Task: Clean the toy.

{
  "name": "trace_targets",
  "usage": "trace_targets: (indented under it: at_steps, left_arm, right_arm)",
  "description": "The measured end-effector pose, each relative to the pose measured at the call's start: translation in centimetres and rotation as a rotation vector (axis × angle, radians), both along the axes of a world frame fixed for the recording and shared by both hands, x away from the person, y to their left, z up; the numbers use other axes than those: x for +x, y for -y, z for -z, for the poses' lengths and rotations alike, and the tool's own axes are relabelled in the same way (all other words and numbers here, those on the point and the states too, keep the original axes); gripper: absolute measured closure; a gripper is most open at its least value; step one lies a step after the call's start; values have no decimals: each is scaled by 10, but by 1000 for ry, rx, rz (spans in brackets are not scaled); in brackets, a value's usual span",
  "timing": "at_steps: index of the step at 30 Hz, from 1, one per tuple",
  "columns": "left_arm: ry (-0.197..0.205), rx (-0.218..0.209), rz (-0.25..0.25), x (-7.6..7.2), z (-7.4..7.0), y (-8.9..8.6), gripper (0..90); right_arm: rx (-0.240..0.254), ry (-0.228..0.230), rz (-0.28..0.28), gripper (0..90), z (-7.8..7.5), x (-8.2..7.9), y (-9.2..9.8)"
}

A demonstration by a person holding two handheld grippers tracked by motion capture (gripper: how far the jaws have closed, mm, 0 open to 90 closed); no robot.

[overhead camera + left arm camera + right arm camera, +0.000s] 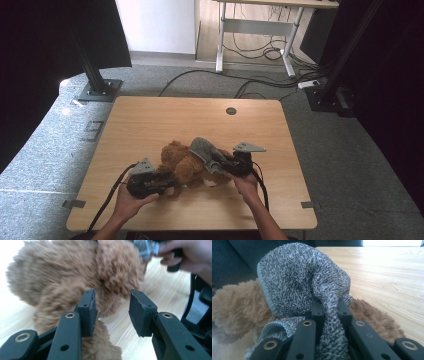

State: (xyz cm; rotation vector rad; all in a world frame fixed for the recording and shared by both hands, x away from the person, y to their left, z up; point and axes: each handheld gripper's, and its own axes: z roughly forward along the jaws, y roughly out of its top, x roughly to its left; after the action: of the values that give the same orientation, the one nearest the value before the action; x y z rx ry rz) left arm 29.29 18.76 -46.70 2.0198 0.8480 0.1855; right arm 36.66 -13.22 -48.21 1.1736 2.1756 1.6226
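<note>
A brown plush toy (181,162) lies on the wooden table (200,115), near its front. A grey knobbly cloth (204,149) is draped over the toy's right side. My right gripper (220,165) is shut on a fold of that cloth (304,282), which bunches up between its jaws (329,306), with brown fur (239,307) beneath. My left gripper (172,186) sits at the toy's front left. Its jaws (113,312) stand apart with bare table between them. The left fingertip (87,307) brushes the fur (75,272). The person's other hand (190,255) and the cloth (146,247) show behind.
A round cable hole (231,111) sits near the table's far edge. Black stand posts rise at the back left (95,80) and back right (330,90). Cables (260,82) run over the grey carpet beneath a white-legged desk (260,25).
</note>
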Motion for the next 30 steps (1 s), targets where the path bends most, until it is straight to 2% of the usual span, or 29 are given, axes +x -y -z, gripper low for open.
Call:
trace_targets:
  at_steps: [4,6,14,21,24,30]
  left_arm:
    - [-42,74,40,1,19,20,561]
    - [-55,96,45,3,26,26,564]
    - [-32,168,-21,9,36,33,578]
    - [12,227,-60,15,48,38,603]
    - [27,235,-70,18,52,40,609]
    - [21,212,-82,27,53,36,610]
  right_arm:
    - [2,-1,-1,808,0,0,0]
    - [1,1,-2,808,0,0,0]
    - [2,11,-2,808,0,-1,-1]
    - [10,22,-7,808,1,0,-2]
    - [12,26,-7,808,2,1,-3]
    - [15,31,-6,808,3,3,-4]
